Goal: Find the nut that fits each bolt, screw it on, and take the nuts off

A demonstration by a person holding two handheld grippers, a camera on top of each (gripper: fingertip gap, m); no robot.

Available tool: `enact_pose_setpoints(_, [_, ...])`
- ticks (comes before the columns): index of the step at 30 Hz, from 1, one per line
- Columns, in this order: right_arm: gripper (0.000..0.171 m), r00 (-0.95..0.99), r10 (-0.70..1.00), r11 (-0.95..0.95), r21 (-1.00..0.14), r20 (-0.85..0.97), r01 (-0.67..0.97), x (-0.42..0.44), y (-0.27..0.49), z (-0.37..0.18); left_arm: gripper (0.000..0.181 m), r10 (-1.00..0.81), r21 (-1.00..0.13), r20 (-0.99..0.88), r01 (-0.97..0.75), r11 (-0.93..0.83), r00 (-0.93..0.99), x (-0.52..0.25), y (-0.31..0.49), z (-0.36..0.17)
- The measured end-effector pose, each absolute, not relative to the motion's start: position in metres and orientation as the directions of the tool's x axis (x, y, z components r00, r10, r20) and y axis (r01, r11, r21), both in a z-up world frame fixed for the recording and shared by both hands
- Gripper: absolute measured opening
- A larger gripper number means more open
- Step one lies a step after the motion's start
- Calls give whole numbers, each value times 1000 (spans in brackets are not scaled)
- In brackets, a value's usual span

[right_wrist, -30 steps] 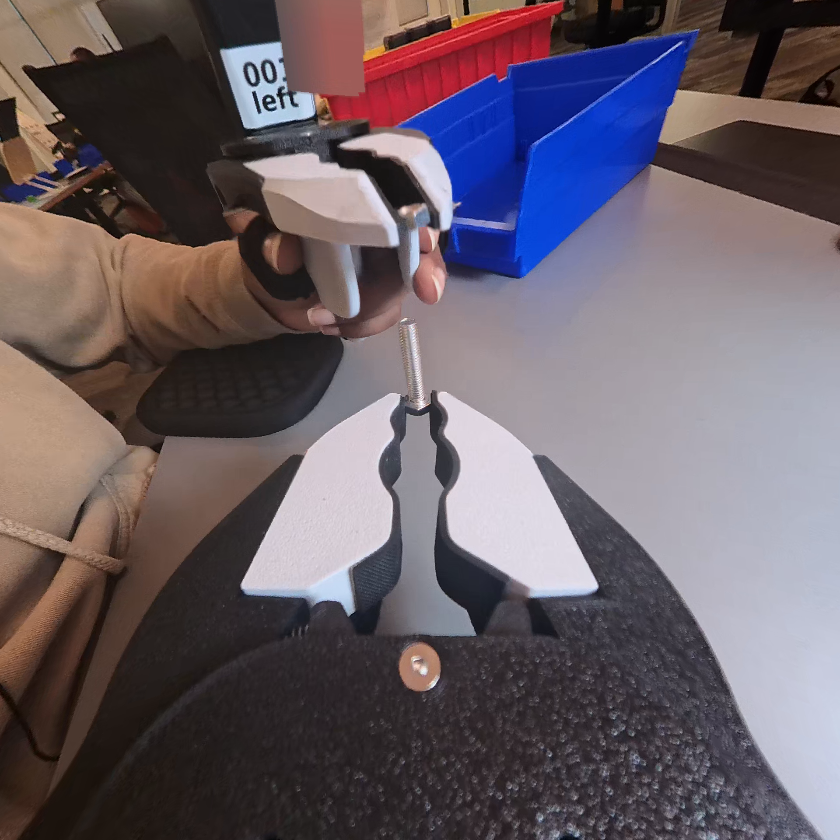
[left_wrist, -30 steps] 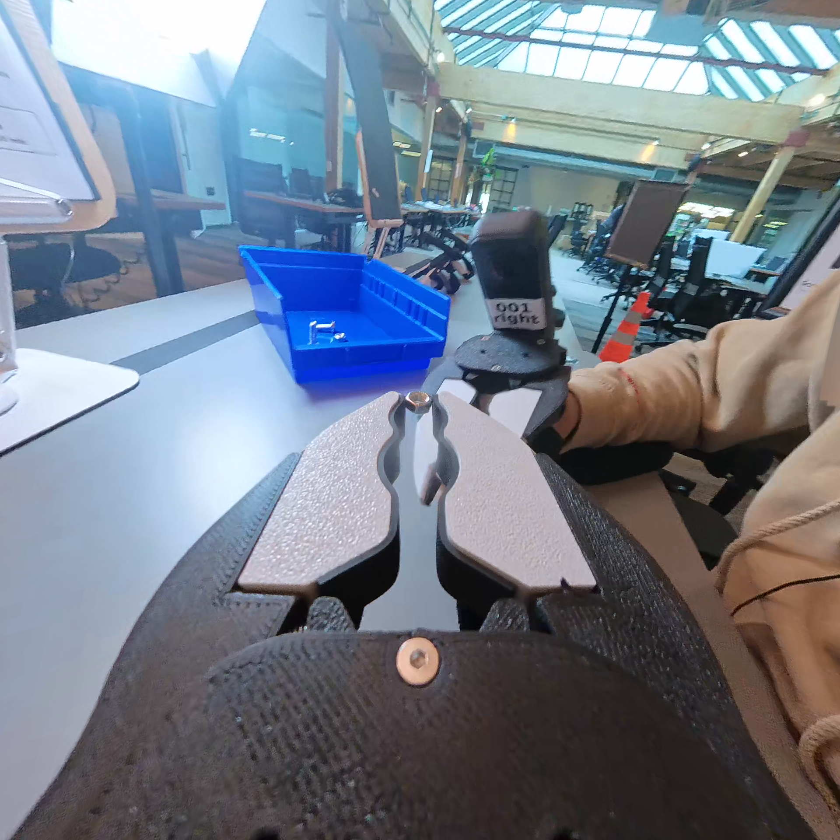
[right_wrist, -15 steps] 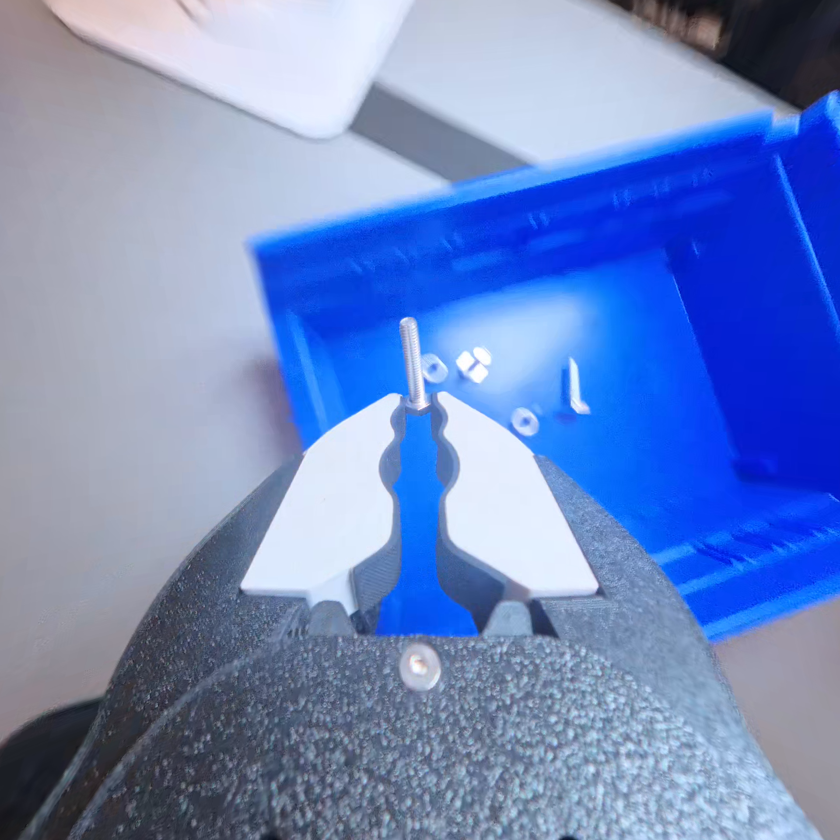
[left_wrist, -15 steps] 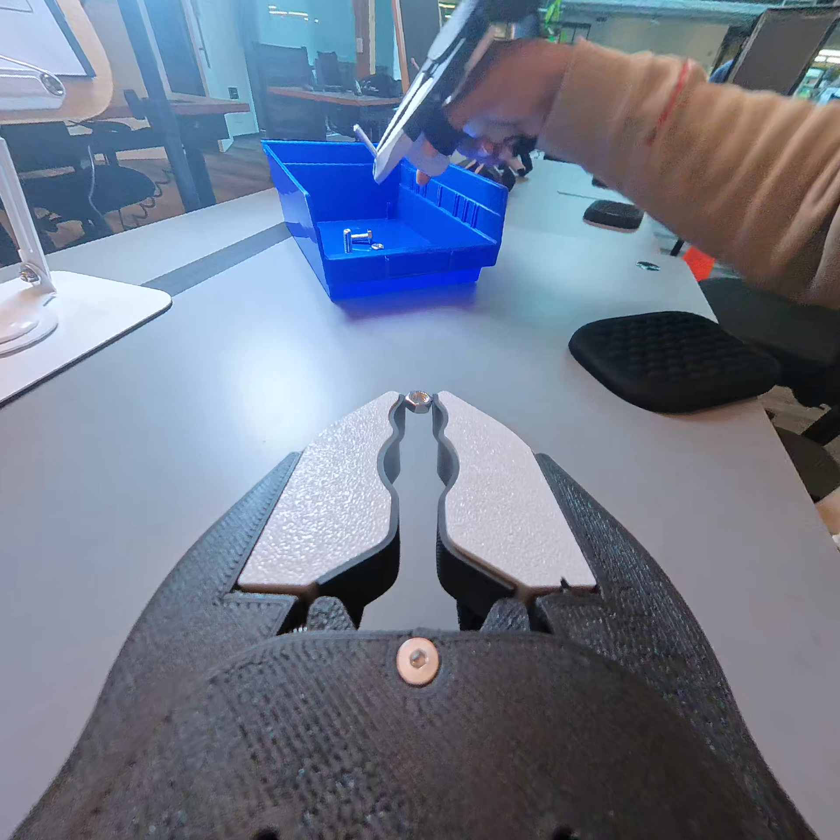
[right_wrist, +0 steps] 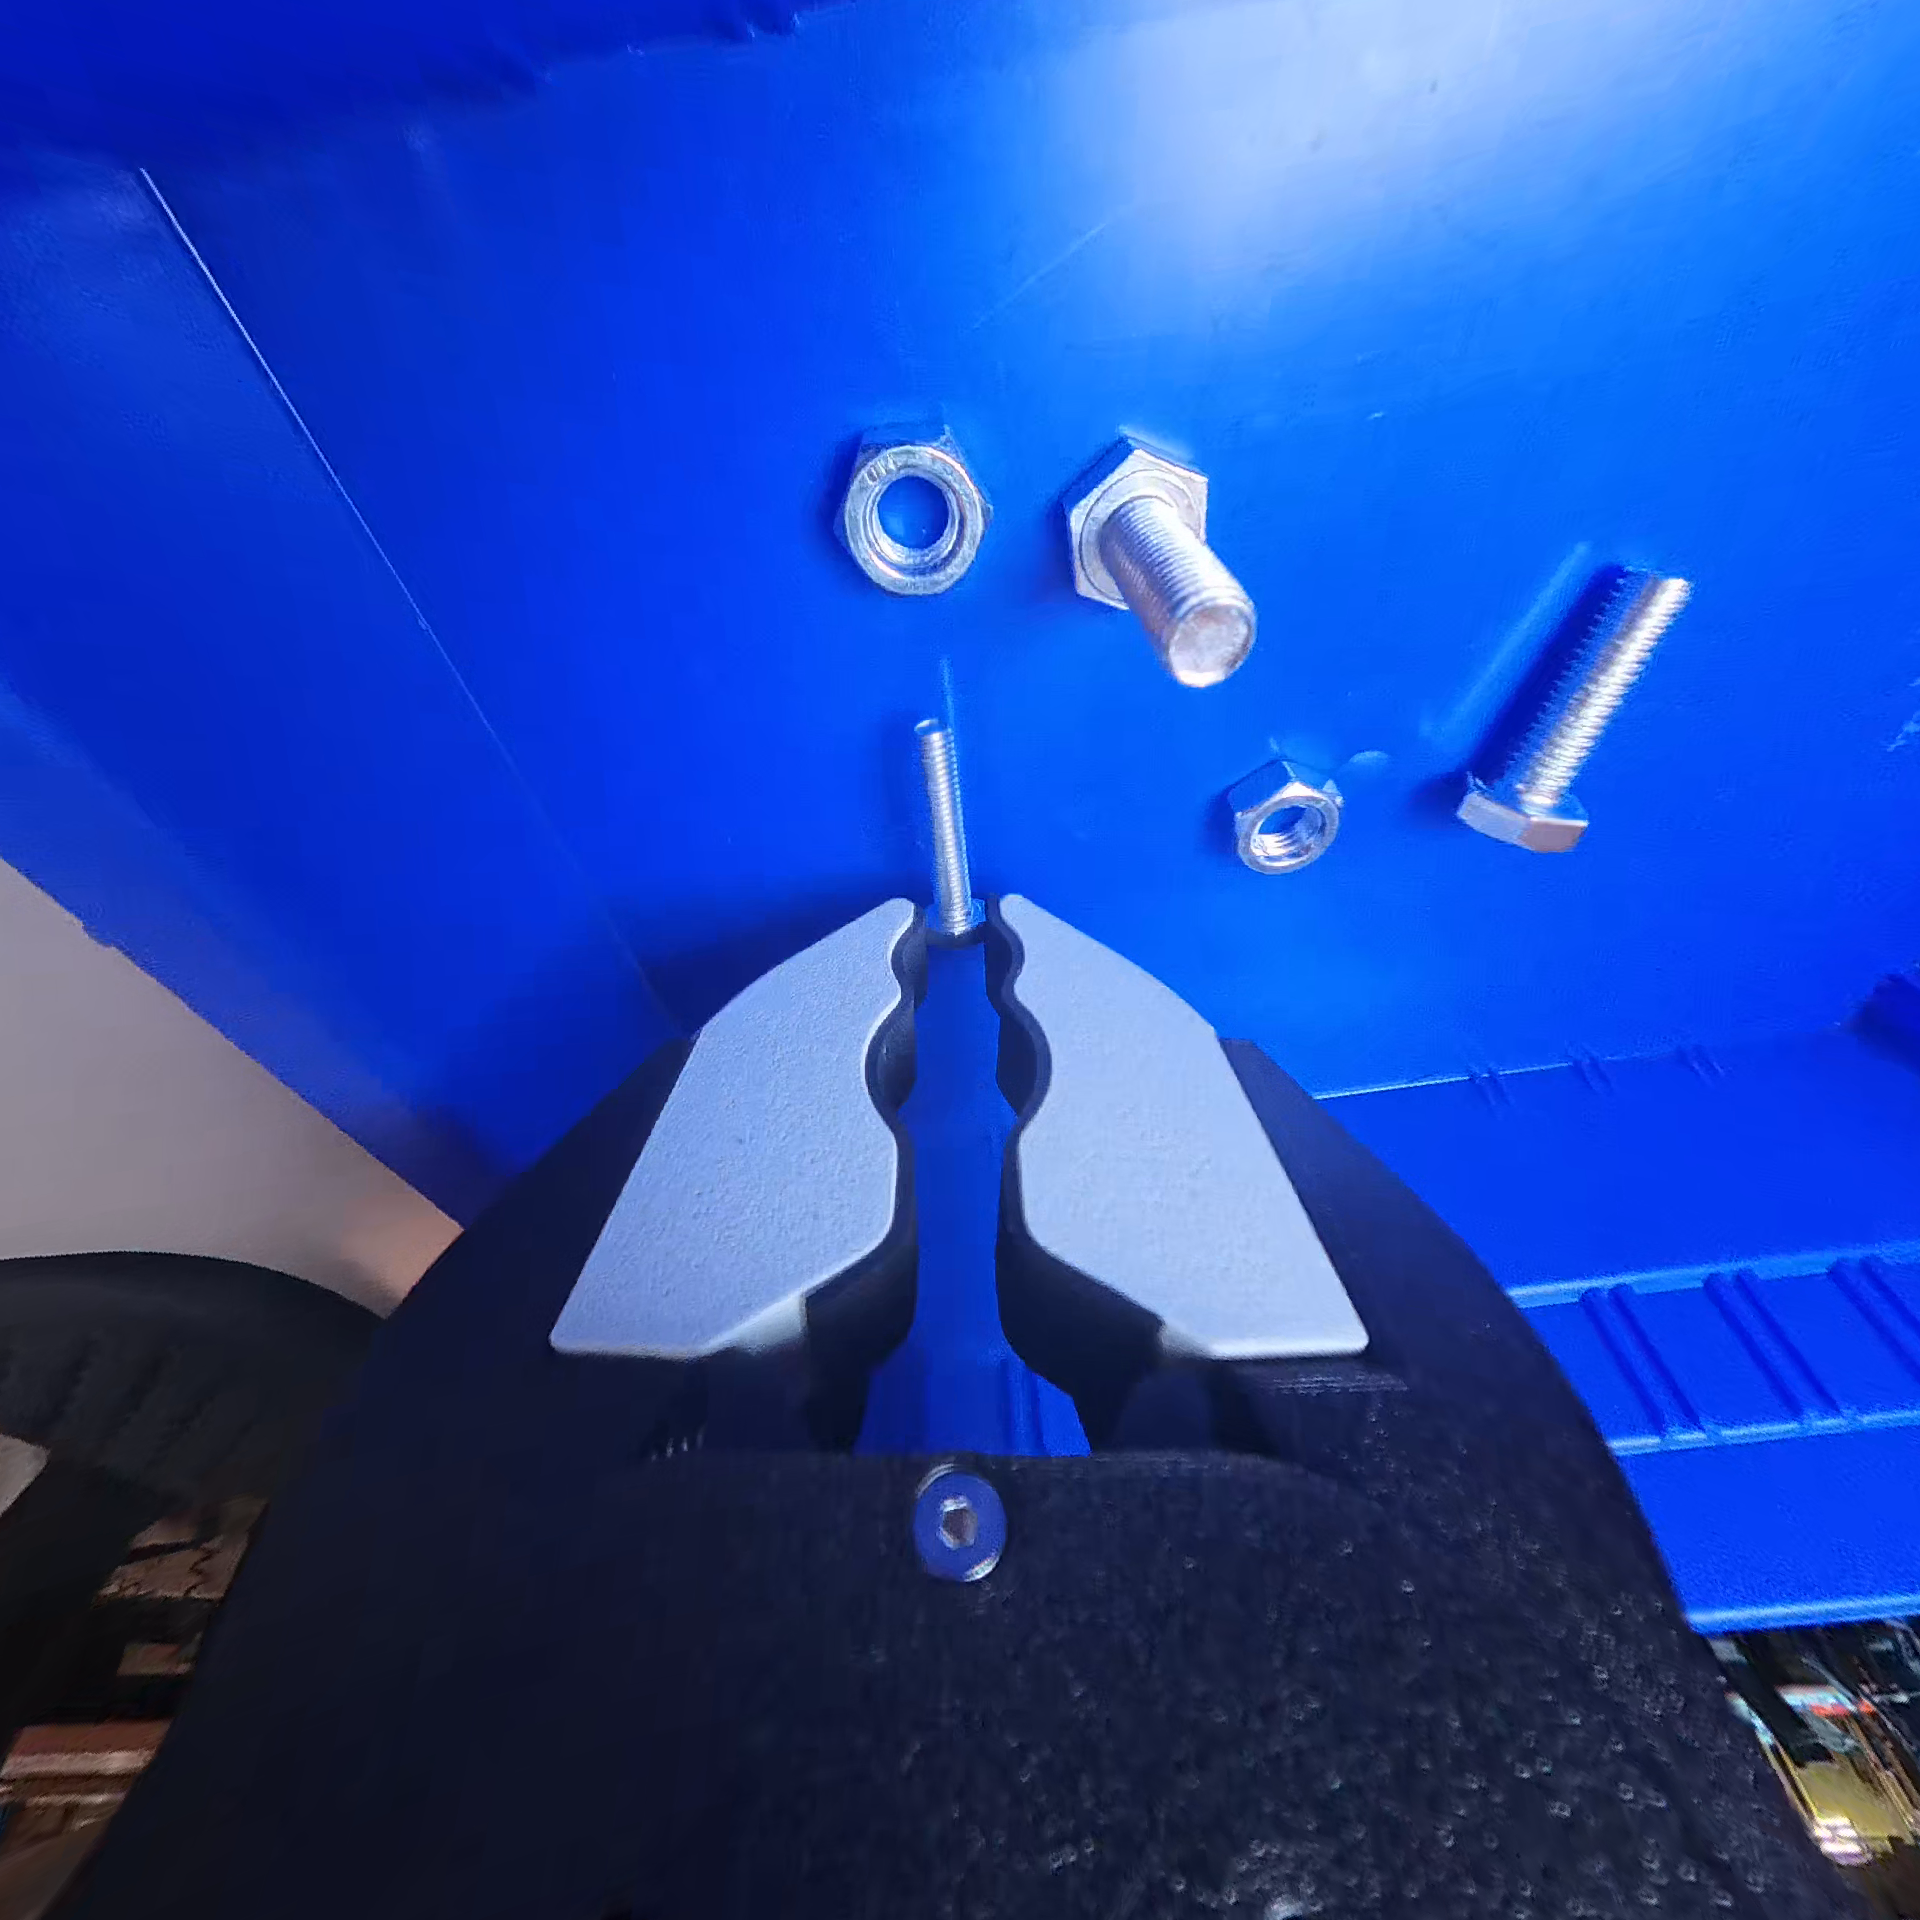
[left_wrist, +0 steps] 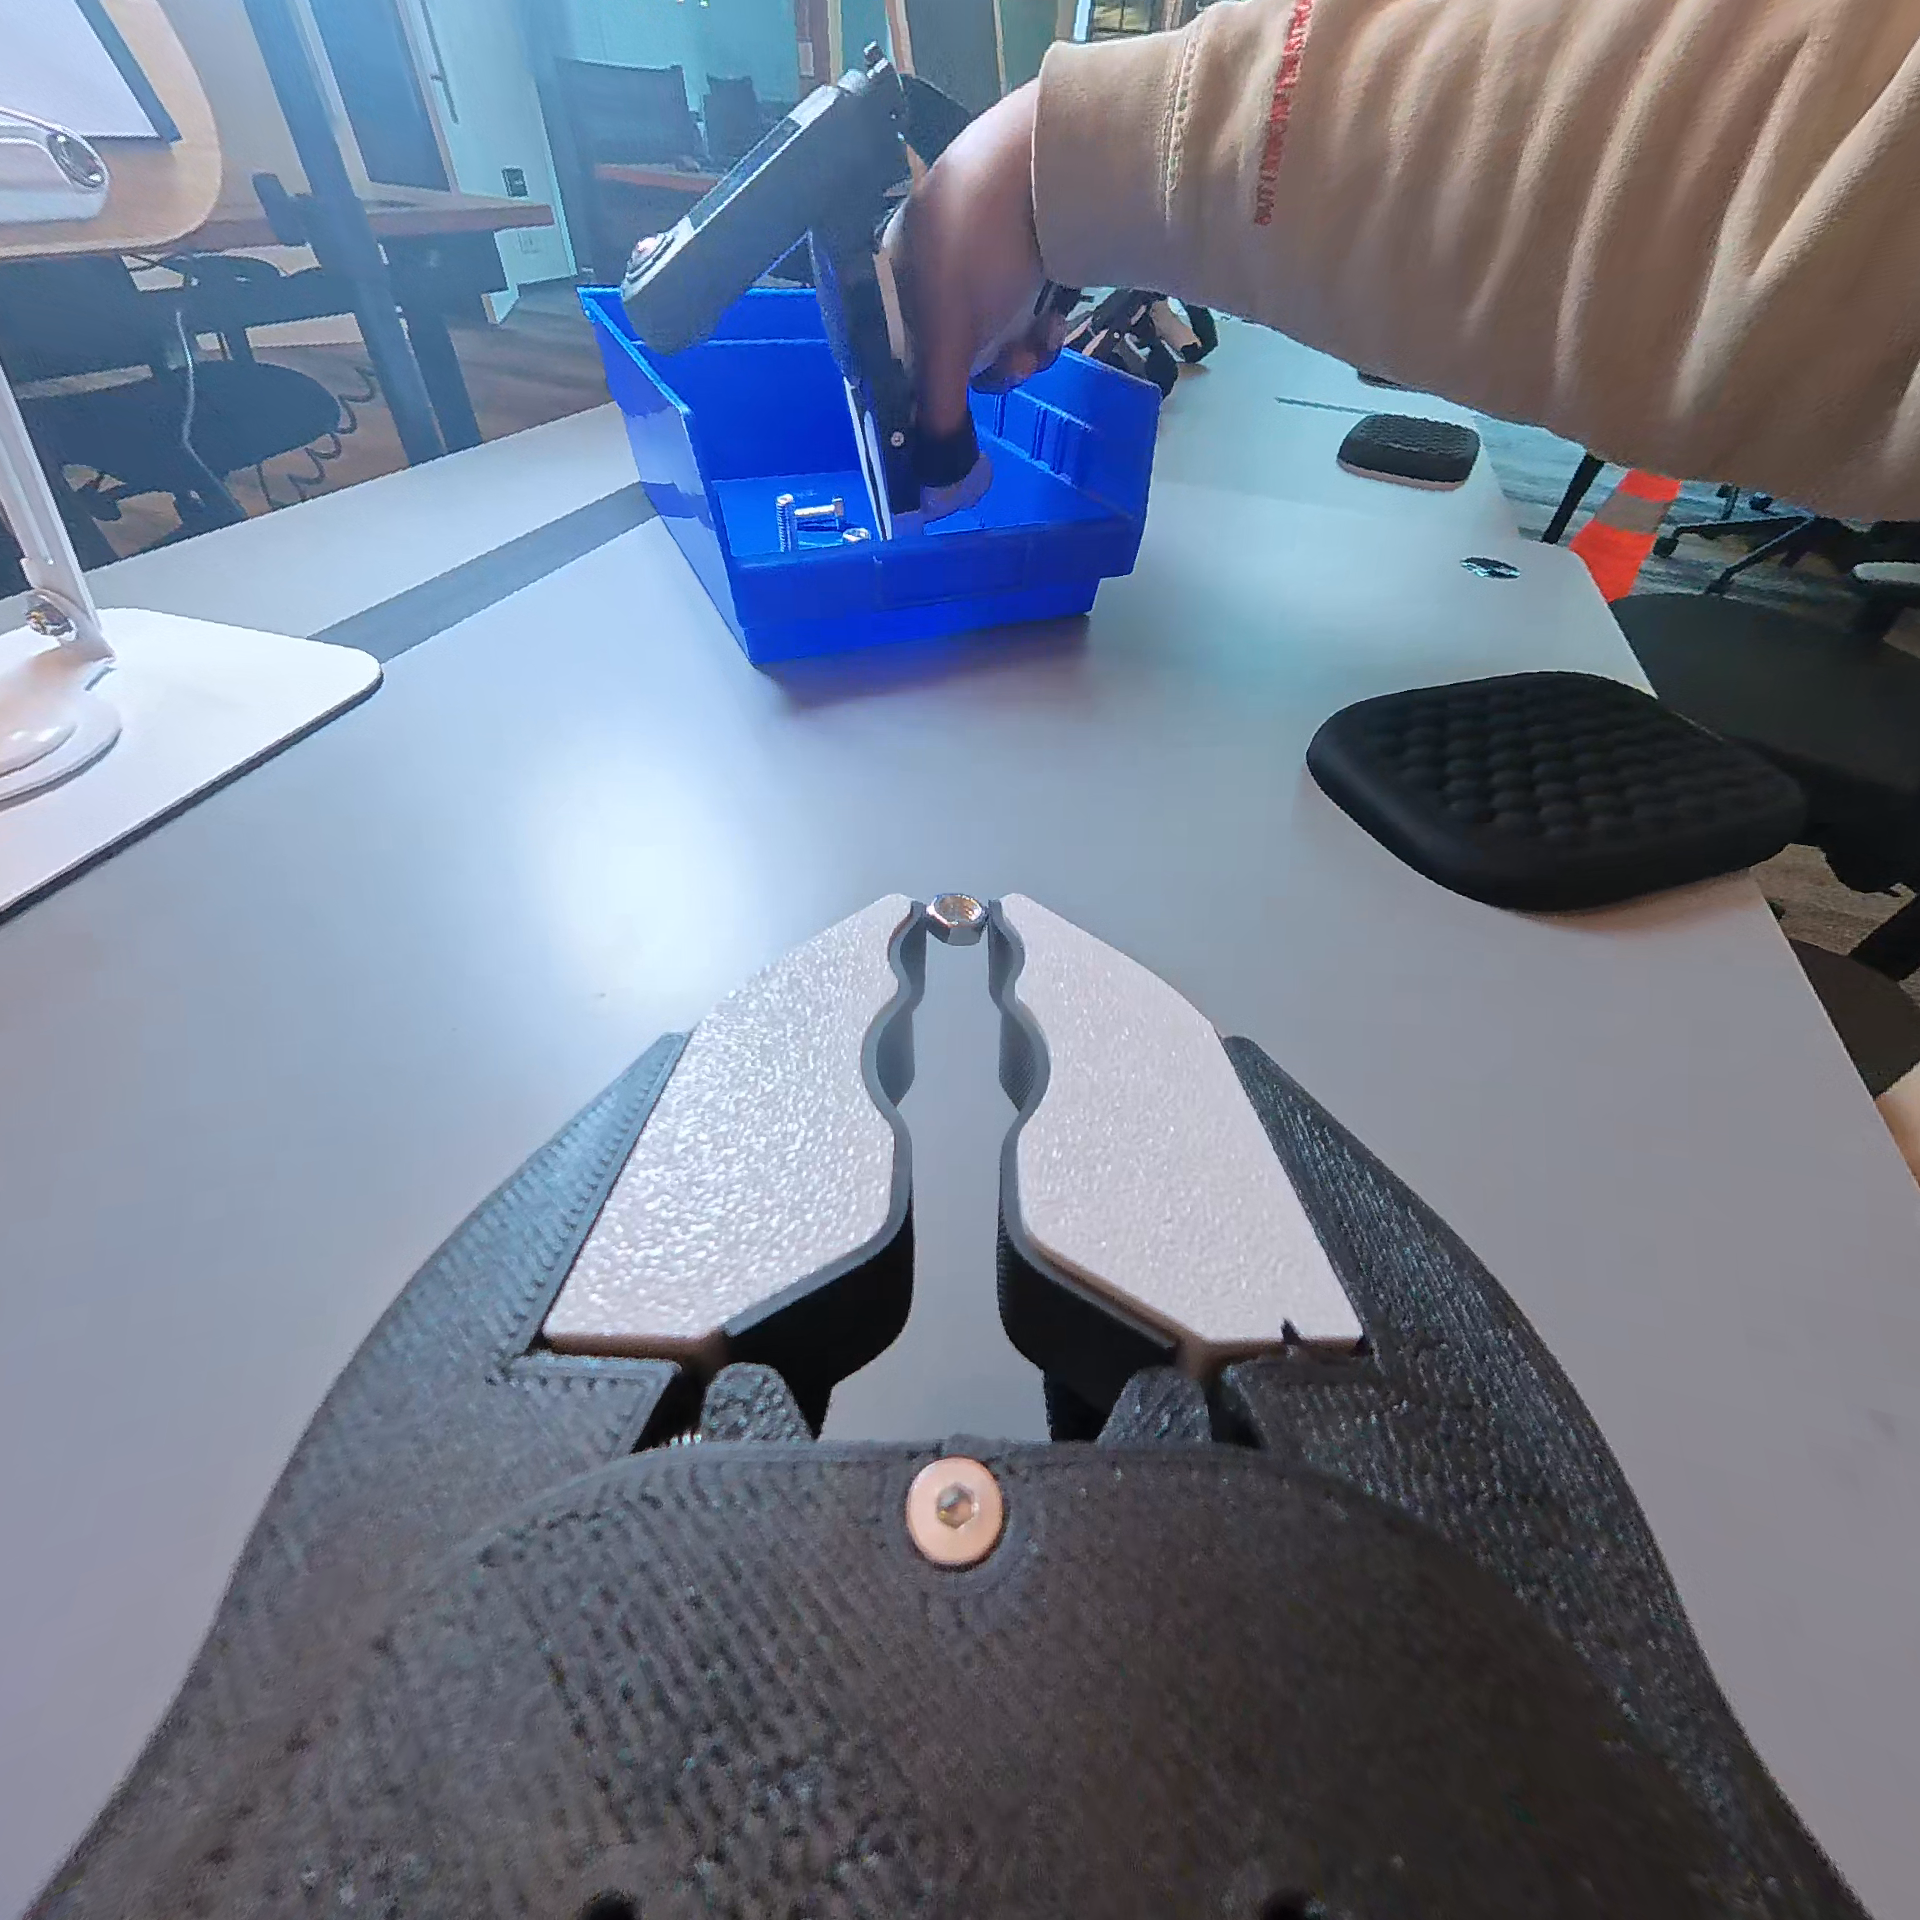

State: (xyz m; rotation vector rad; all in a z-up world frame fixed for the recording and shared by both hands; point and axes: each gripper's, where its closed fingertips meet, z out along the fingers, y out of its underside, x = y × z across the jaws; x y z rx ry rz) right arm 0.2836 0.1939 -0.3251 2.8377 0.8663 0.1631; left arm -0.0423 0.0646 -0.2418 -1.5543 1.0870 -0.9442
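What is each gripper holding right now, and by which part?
The left gripper pinches a small nut by its sides at the fingertips. The right gripper holds a thin bolt by its head end, shaft pointing into the blue bin.

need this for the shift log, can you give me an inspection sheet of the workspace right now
surface: grey table, bare in the middle.
job's things: blue bin holds a large nut, a thick bolt, a small nut and a medium bolt, all apart.
clutter: black pad at the table's edge; white stand base.
grippers: left gripper shut on a tiny nut above the table; right gripper shut on a thin bolt, inside the bin.
cables: nothing seen.
surroundings: office desks and chairs; orange cone.
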Motion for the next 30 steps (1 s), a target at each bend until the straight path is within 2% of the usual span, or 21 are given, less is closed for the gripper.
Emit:
enact_pose_setpoints(1, [11,822,566,-816,178,59,549,282,196,-324,11,-954,-974,58,-193,-119,295,-42,64,-242])
enact_pose_setpoints(2, [22,821,569,-816,161,56,555,280,196,-323,11,-955,-974,56,-195,-117,292,-41,64,-242])
enact_pose_setpoints(4, [29,813,579,-812,133,64,568,278,196,-318,11,-956,-974,53,-196,-112,287,-41,63,-243])
enact_pose_setpoints(7, [32,794,598,-800,16,111,600,270,203,-299,11,-956,-975,53,-194,-112,288,-41,63,-242])
enact_pose_setpoints(10, [30,770,625,-727,-263,128,634,230,210,-261,11,-955,-977,47,-187,-106,294,-41,64,-241])
enact_pose_setpoints(13, [28,695,718,-548,-590,31,593,149,189,-217,11,-953,-978,21,-190,-82,303,-41,65,-239])
enact_pose_setpoints(15, [28,601,797,-444,-733,-60,516,90,156,-197,11,-949,-980,-25,-195,-39,316,-42,65,-237])
enact_pose_setpoints(17, [27,521,842,-391,-824,-140,410,40,120,-186,11,-938,-975,-92,-220,17,334,-42,64,-235])
enact_pose_setpoints(20, [24,499,844,-380,-876,-197,297,-9,84,-190,11,-894,-950,-236,-282,131,381,-43,65,-231])
enact_pose_setpoints(25, [23,516,801,-433,-889,-305,147,-46,64,-207,11,-788,-880,-440,-381,283,431,-46,66,-222])
enact_pose_setpoints(30, [23,567,773,-414,-904,-285,110,-55,63,-212,11,-697,-806,-568,-468,363,438,-48,67,-220])
